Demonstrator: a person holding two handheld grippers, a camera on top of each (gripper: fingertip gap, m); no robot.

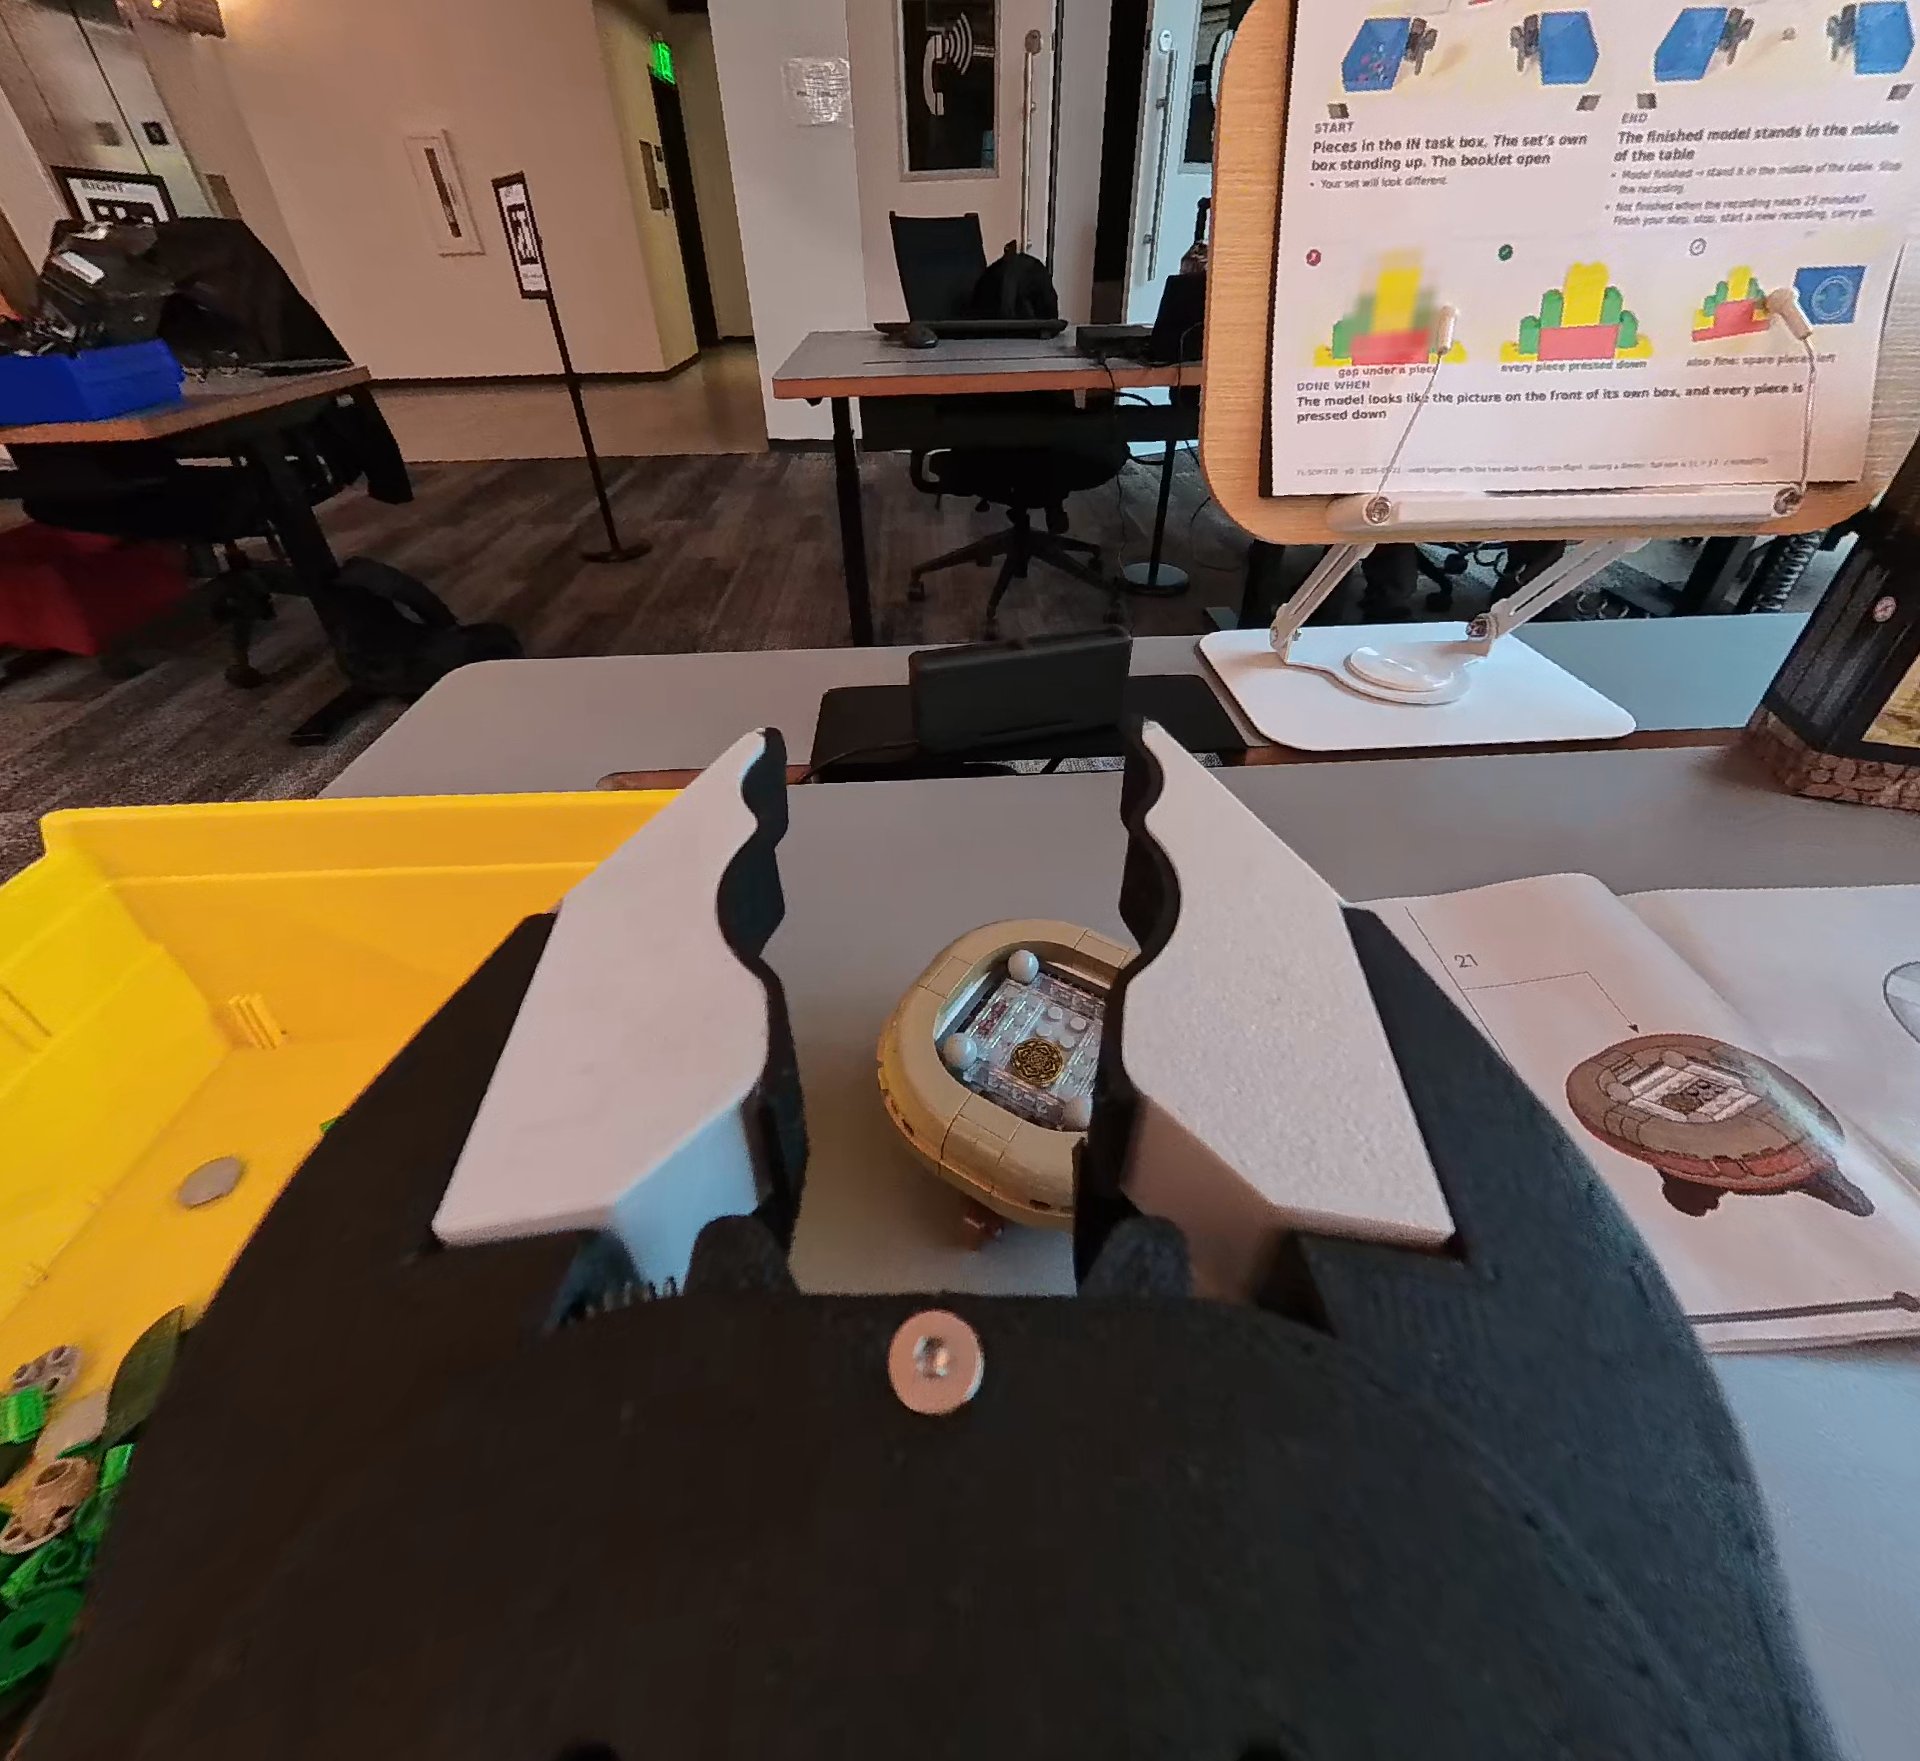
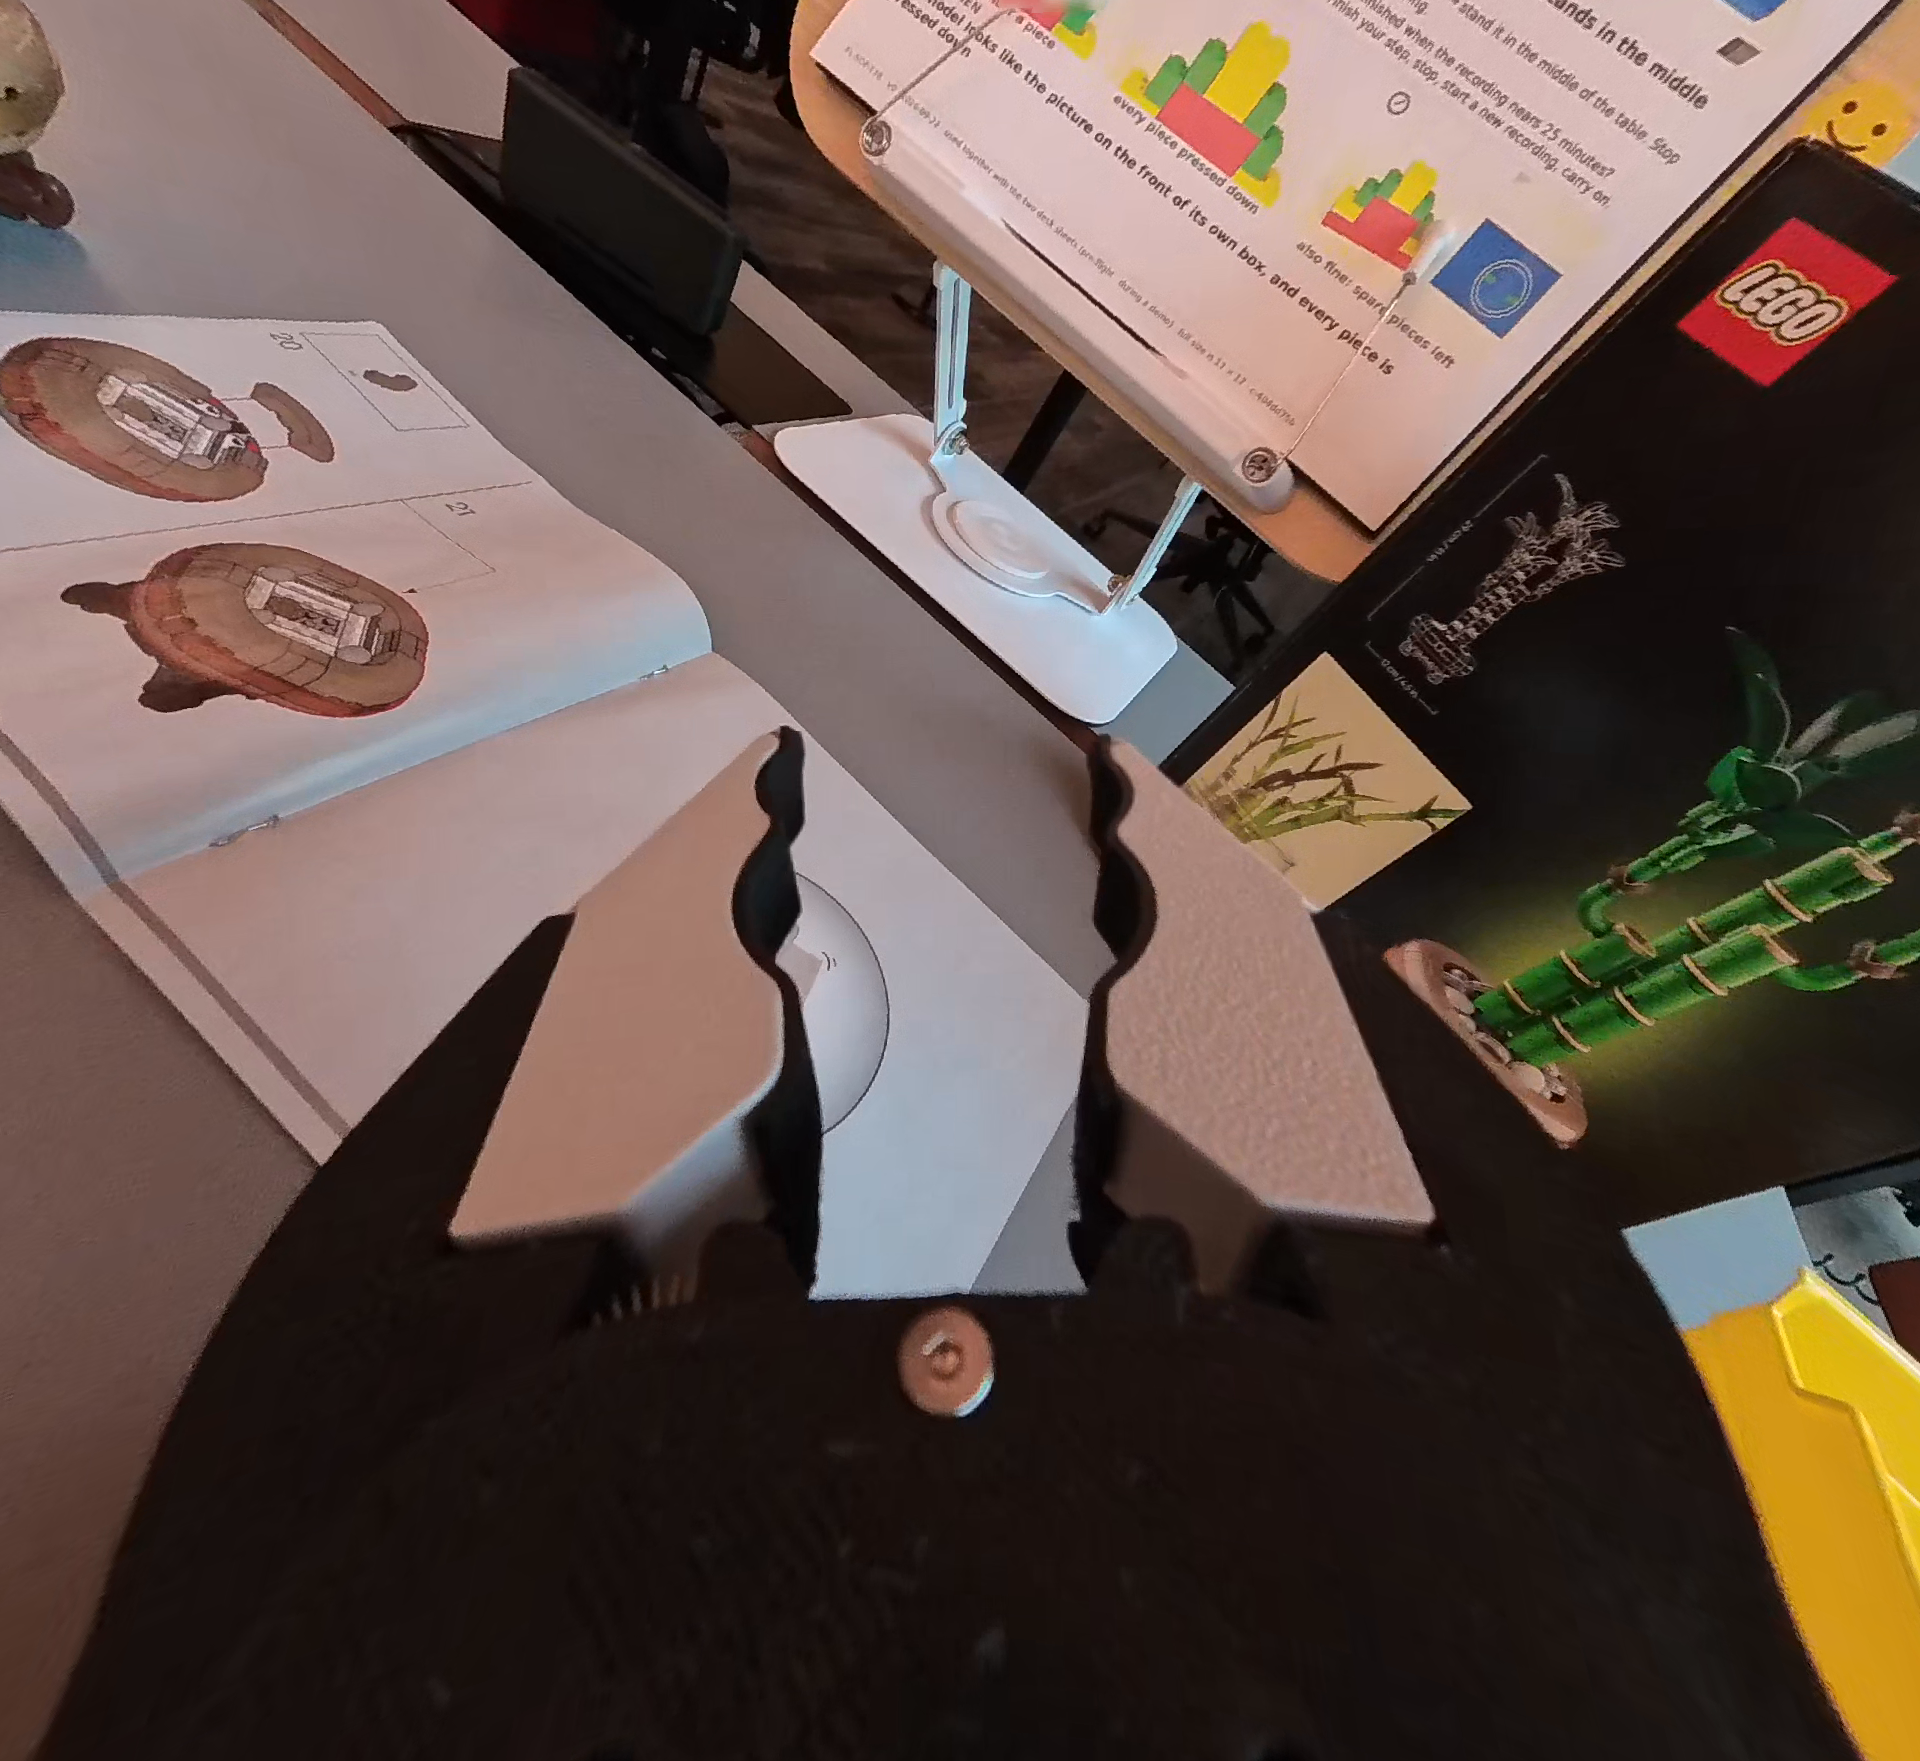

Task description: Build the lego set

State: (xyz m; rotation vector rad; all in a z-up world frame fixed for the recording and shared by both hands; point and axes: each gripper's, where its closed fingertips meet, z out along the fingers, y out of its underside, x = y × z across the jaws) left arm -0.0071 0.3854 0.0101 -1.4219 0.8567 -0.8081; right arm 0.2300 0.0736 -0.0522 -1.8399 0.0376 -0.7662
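Note:
A round tan lego base (image 1: 1013,1067) with a clear studded middle and small brown feet stands on the grey table (image 1: 935,838). My left gripper (image 1: 951,755) is open above it, and the base shows between the two fingers, untouched. The base's edge also shows at the far left of the right wrist view (image 2: 26,80). My right gripper (image 2: 945,755) is open and empty above the right page of the open booklet (image 2: 312,589). The booklet also shows right of the base in the left wrist view (image 1: 1662,1088).
A yellow bin (image 1: 260,963) at my left holds several green and tan pieces (image 1: 52,1503). The black set box (image 2: 1662,776) stands at the right, with another yellow bin (image 2: 1829,1462) below it. A white stand with an instruction sheet (image 1: 1558,205) stands at the table's back. The grippers' ends are close to 40 cm from one another.

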